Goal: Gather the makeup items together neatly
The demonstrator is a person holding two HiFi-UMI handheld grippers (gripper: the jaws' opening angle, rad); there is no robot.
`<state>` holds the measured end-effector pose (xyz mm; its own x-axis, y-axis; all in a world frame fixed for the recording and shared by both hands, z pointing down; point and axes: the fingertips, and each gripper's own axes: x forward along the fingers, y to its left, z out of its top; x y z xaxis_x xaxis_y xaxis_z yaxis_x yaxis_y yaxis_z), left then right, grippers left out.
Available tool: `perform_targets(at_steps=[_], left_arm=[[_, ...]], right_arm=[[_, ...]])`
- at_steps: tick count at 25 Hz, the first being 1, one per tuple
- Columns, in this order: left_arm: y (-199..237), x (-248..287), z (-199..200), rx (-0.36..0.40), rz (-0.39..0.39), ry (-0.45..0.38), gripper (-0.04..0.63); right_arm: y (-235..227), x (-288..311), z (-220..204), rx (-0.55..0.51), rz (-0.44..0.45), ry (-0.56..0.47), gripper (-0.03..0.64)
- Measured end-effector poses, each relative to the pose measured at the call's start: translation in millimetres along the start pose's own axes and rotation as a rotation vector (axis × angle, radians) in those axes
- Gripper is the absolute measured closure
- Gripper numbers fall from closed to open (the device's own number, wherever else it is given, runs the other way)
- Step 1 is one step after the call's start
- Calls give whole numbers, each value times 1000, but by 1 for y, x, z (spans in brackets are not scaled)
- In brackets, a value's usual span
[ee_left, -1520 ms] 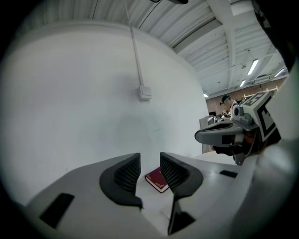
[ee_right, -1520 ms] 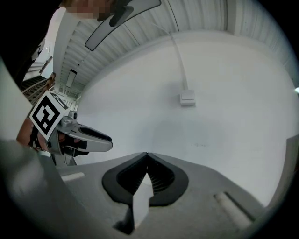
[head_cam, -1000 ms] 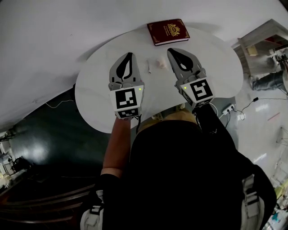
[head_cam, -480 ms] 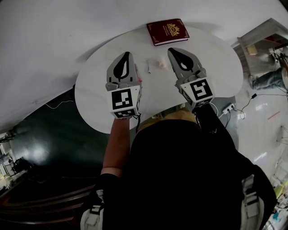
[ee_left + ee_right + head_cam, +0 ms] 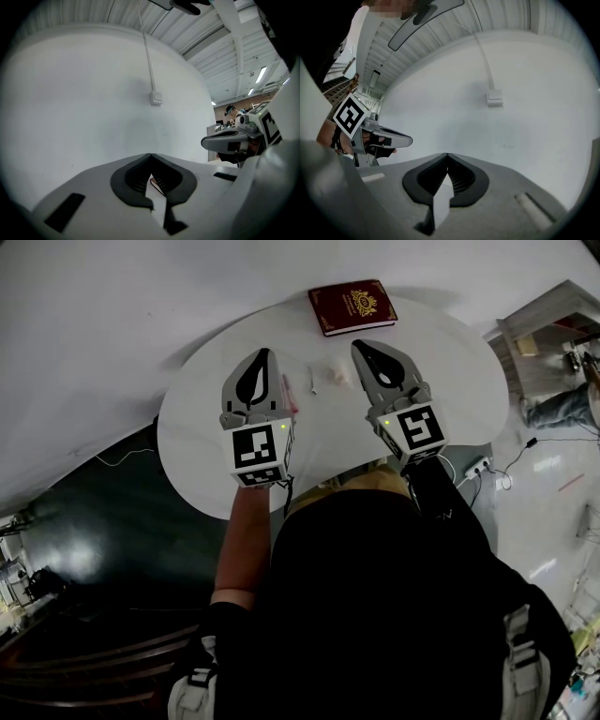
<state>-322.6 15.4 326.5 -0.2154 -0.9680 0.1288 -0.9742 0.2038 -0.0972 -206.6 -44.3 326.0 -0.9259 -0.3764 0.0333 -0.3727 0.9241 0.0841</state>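
White and round, the surface (image 5: 197, 442) is carrying a dark red book with a gold emblem (image 5: 352, 306) at its far edge and three small makeup items between the two grippers. A slim pink-red stick (image 5: 289, 395) is lying just beside the left gripper (image 5: 263, 353), on its right flank, pointing away from the person. Near it a thin pale stick (image 5: 312, 382) is lying roughly parallel, and a pale soft lump (image 5: 337, 373) is sitting a little further right, close to the right gripper (image 5: 361, 345). The three are lying apart from each other, none touching, and they are too small to identify more closely.

Both grippers are hovering side by side over the near half of the surface, pointing toward the book. In the left gripper view the left gripper (image 5: 151, 154) is showing its dark ribbed fingers (image 5: 133, 180) pressed together at the tips with nothing between them; a sliver of the book's edge (image 5: 157, 185) is showing through the gap behind the tips. In the right gripper view the right gripper (image 5: 447, 154) is likewise showing its fingers (image 5: 461, 180) pressed together tip to tip and pinching nothing. Each view is also catching the other gripper off to its side, against a plain white wall (image 5: 93, 93).

The person's black top (image 5: 375, 615) is filling the lower part of the head view.
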Motion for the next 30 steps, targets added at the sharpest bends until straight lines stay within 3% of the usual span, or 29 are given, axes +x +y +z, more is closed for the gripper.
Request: perform_targets(at_steps=[25, 30], left_arm=[[11, 4, -7, -10, 5, 12, 586], [8, 0, -8, -6, 5, 12, 586]], right_arm=[[9, 15, 2, -6, 25, 18, 612], [15, 12, -3, -100, 35, 40, 612]])
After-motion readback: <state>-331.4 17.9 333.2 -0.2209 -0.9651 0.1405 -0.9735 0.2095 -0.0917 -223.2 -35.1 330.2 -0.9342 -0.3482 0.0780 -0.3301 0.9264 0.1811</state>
